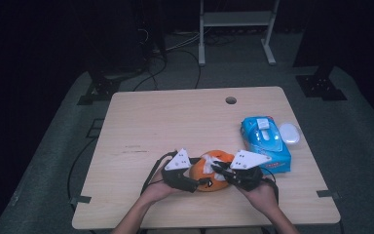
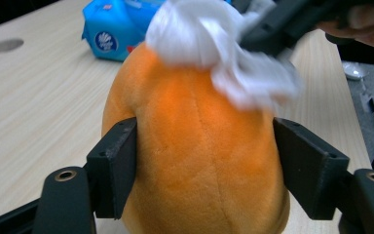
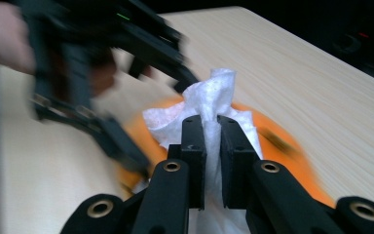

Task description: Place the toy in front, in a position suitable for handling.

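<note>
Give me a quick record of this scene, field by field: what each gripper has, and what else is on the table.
left gripper: shut on the orange plush toy, a jaw on each side
right gripper: shut on the white tissue, which lies against the toy's top
tissue pack: blue, on the table's right side
white oval object: beside the pack
table: light wood

We see a light wood table (image 1: 165,122): orange plush toy (image 1: 214,183) at 6 o'clock, blue wipes pack (image 1: 265,144) and white oval object (image 1: 289,132) at 3.
</note>
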A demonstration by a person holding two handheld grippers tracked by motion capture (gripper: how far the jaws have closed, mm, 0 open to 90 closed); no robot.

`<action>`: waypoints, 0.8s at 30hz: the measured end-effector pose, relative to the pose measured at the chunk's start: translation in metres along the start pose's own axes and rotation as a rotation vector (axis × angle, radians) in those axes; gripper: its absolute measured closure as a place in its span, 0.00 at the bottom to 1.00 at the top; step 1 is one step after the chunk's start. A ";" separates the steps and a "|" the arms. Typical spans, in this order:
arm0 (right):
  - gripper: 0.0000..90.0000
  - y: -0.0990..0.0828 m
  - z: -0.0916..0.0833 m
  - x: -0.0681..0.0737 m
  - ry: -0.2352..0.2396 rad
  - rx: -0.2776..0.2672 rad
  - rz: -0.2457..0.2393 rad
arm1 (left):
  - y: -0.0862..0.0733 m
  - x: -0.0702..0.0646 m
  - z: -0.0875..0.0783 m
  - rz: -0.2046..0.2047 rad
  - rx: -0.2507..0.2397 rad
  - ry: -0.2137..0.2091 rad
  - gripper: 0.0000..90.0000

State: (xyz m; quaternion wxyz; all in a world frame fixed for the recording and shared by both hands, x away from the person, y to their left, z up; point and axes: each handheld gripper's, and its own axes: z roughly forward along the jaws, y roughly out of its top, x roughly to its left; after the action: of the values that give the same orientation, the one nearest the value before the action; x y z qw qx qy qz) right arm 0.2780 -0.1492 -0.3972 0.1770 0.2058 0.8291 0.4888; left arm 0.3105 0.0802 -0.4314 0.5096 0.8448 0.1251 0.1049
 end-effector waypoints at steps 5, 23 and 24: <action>0.91 0.009 0.011 0.019 0.021 0.028 -0.057 | 0.002 -0.010 0.003 0.075 0.009 0.007 0.32; 0.91 -0.013 -0.018 -0.033 -0.047 0.073 0.091 | -0.002 0.009 -0.005 -0.113 -0.030 -0.062 0.25; 0.91 -0.013 -0.018 -0.031 -0.038 0.075 0.089 | -0.003 0.011 -0.006 -0.131 -0.034 -0.068 0.25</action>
State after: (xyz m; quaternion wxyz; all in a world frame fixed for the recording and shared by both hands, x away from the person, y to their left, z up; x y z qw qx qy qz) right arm 0.2934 -0.1839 -0.3979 0.1627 0.2582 0.8334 0.4607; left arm 0.3185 0.0895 -0.4307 0.5334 0.8293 0.1608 0.0447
